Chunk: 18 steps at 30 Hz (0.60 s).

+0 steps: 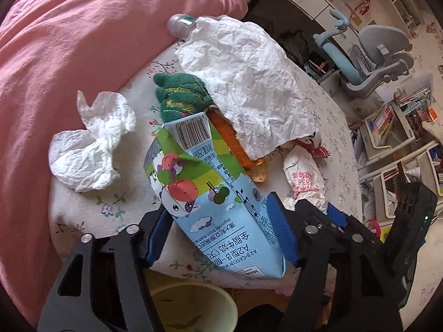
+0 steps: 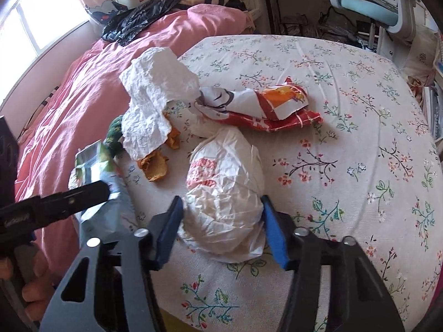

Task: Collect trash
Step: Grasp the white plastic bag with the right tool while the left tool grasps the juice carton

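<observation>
My left gripper (image 1: 221, 235) clamps the milk carton (image 1: 210, 193) lying on the floral bedsheet (image 2: 346, 138), pads pressing both sides. My right gripper (image 2: 221, 231) squeezes the crumpled white plastic bag (image 2: 224, 193) beside it, jaws about half closed.

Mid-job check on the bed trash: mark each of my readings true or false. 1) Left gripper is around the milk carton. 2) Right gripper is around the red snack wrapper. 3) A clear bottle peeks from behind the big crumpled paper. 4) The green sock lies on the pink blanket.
1) True: the left gripper has the milk carton between its blue pads.
2) False: the right gripper brackets the white plastic bag; the red snack wrapper lies farther off, untouched.
3) True: the clear bottle shows behind the crumpled paper.
4) False: the green sock lies on the floral sheet.
</observation>
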Motion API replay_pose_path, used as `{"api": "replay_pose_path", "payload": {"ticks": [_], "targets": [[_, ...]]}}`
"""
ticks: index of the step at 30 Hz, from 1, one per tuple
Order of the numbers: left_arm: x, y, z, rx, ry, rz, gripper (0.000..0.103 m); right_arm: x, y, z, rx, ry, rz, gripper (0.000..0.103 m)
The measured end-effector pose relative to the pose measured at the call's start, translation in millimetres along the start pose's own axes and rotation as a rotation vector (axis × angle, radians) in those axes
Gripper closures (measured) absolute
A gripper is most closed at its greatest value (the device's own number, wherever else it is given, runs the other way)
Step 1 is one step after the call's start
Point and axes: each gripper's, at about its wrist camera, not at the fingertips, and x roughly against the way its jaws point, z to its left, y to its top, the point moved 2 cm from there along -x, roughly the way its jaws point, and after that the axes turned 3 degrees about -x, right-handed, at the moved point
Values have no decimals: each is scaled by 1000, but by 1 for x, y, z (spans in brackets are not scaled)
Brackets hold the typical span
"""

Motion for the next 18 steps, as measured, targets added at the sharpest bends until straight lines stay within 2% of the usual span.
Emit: {"api": "replay_pose_path", "payload": {"ticks": [7, 13, 18], "targets": [[1, 1, -16, -29, -68, -30, 60, -2, -1, 5, 21, 26, 8, 61], [19, -2, -23, -80, -75, -68, 74, 8, 0, 9, 1, 55, -16, 62], [37, -10, -30, -156, -59, -110, 74, 21, -6, 11, -22, 80, -40, 62]]}}
